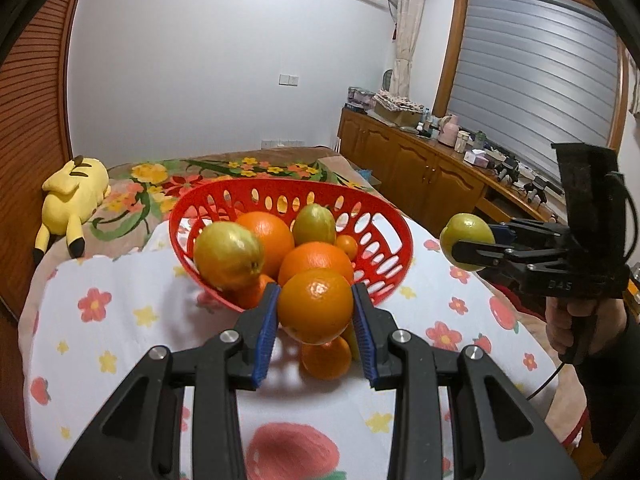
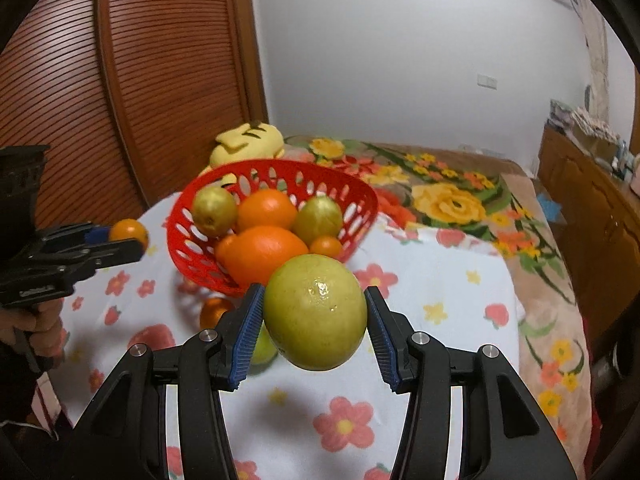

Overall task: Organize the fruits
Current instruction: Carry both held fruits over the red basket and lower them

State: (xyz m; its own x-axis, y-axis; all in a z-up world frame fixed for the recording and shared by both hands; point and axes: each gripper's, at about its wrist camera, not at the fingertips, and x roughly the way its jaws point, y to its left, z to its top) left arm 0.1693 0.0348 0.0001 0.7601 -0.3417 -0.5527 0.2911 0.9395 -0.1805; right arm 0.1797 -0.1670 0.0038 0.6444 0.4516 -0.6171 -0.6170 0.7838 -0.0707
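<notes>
Orange fruit [image 1: 316, 306] sits clamped in our left gripper [image 1: 316, 312], held above the flowered cloth [image 1: 120, 320] just before the red basket [image 1: 384, 232] — our right gripper [image 2: 314, 320] clasps a green fruit [image 2: 316, 312], likewise raised near the basket's front.

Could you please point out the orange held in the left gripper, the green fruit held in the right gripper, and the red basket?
orange [image 1: 316, 304], left wrist view, middle of its front face.
green fruit [image 2: 316, 312], right wrist view, centre of its skin.
red basket [image 1: 384, 240], left wrist view, perforated right wall.
</notes>
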